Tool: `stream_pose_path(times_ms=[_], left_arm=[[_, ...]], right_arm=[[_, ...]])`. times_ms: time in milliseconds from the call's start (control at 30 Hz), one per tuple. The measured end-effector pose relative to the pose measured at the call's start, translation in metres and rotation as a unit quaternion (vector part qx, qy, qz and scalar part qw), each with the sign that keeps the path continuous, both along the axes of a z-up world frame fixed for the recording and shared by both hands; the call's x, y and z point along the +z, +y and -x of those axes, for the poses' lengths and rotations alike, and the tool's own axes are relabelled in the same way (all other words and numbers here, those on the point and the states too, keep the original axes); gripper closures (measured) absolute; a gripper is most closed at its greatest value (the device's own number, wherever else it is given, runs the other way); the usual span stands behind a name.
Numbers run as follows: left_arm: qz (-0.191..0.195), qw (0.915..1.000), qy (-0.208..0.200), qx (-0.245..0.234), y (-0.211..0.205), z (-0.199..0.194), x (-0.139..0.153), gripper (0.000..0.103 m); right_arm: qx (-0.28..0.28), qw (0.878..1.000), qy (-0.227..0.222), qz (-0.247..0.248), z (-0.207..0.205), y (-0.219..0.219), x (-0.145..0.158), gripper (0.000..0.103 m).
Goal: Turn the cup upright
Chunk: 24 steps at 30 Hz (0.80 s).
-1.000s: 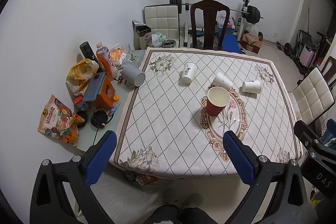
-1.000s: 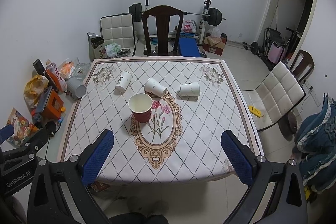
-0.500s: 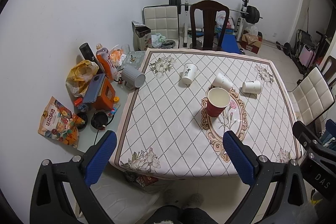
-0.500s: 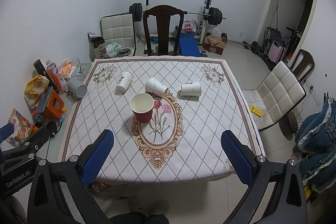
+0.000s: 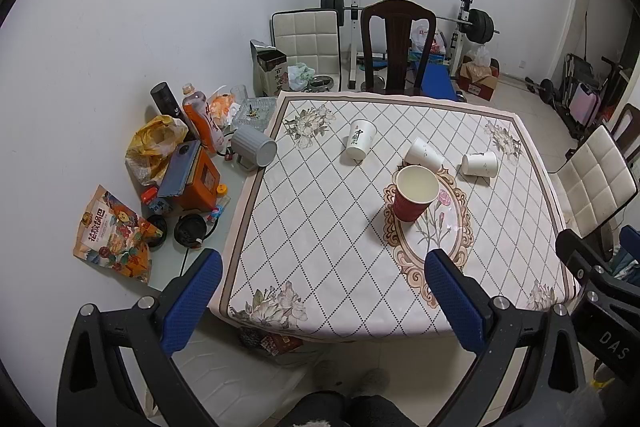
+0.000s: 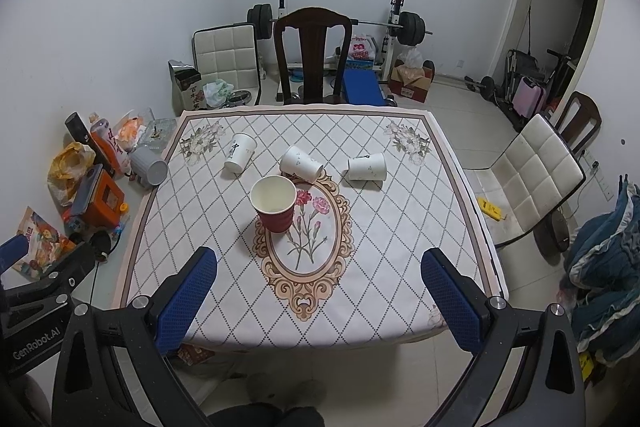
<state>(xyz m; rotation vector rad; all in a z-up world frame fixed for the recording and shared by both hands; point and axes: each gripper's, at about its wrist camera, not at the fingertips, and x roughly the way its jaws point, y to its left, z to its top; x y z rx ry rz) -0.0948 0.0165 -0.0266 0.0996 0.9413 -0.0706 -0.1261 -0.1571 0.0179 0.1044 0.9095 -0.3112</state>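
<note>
Red paper cup (image 5: 414,193) stands mouth-up at centre frame in the left view, three white cups (image 5: 424,155) tipped over behind it; left gripper (image 5: 320,291) gapes wide, holding nothing. Right view: right gripper (image 6: 318,293) also spread and bare, low in frame, well short of the table (image 6: 400,247). My read: whichever white cup gets righted needs a reach to upper centre.
</note>
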Motion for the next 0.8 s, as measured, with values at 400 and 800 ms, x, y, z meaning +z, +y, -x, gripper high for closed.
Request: stream_pose_path(times_ms=[400,800], left_arm=[[0.000,1.0000,0.000,-0.002,0.0010,-0.0011,0.0003,0.000],[0.000,1.0000,0.000,-0.003,0.0011,-0.0008,0.0001,0.000]], right_arm=[[0.000,1.000,0.000,-0.002,-0.0012,0.0041,0.0006,0.000],[-0.002,1.000,0.000,-0.002,-0.0015,0.0037,0.0021,0.000]])
